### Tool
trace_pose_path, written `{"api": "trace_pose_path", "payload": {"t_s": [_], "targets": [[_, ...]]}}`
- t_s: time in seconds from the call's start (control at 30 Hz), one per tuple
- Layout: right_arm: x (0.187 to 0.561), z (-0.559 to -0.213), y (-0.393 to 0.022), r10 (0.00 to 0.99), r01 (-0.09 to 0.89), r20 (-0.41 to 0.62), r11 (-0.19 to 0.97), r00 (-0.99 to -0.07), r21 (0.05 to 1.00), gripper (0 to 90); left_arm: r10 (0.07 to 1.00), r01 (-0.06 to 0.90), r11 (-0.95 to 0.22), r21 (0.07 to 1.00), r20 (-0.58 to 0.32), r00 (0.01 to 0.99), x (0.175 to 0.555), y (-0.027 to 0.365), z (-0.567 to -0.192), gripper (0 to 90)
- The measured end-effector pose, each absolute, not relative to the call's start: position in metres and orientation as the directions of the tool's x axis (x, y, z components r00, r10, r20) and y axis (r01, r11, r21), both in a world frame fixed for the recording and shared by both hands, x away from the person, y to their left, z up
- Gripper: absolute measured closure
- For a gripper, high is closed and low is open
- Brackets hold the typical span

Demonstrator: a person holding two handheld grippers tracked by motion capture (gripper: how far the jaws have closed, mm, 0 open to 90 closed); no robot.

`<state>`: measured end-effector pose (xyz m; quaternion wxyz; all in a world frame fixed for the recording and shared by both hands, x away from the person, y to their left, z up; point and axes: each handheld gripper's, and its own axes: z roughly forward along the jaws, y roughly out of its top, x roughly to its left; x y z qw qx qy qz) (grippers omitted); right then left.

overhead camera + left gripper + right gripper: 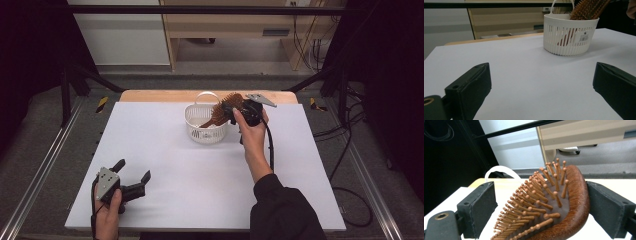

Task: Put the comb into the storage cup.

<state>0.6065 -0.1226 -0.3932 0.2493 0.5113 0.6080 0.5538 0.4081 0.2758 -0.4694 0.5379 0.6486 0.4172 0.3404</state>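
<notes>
A wooden paddle hairbrush (222, 111) stands tilted in a white slotted basket (205, 132) at the back middle of the table, head up and handle down inside. My right gripper (231, 111) sits around the brush head. In the right gripper view the brush (564, 202) lies between the jaws: its wooden back is at the right pad, and a gap separates the bristles from the left pad, so the gripper is open. My left gripper (133, 170) rests open and empty at the front left. From the left gripper (543, 67) the basket (569, 37) and brush (586, 8) stand well ahead.
A white sheet (165, 150) covers the tabletop, with a wooden strip (150, 95) along the far edge. The basket's arched handle (499, 168) rises behind the brush. Black frame rails and cables (350, 150) run along both sides, and shelving stands beyond the table.
</notes>
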Motion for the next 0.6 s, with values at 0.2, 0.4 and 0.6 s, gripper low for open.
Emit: {"api": "trace_pose_path", "payload": {"t_s": [0.2, 0.4, 0.6], "targets": [[0.602, -0.389, -0.123, 0.914, 0.317, 0.205, -0.090, -0.351, 0.944, 11.1, 0.905, 0.175, -0.075, 0.982, -0.007, 0.426, 0.408, 0.277, -0.469, 1.7], [0.596, -0.381, -0.124, 0.911, 0.296, 0.193, -0.083, -0.365, 0.952, 7.0, 0.905, 0.175, -0.074, 0.982, -0.008, 0.424, 0.409, 0.277, -0.469, 1.6], [0.590, -0.374, -0.124, 0.930, 0.277, 0.125, -0.026, -0.345, 0.960, 5.8, 0.906, 0.175, -0.072, 0.982, -0.009, 0.423, 0.408, 0.277, -0.469, 1.6]]}}
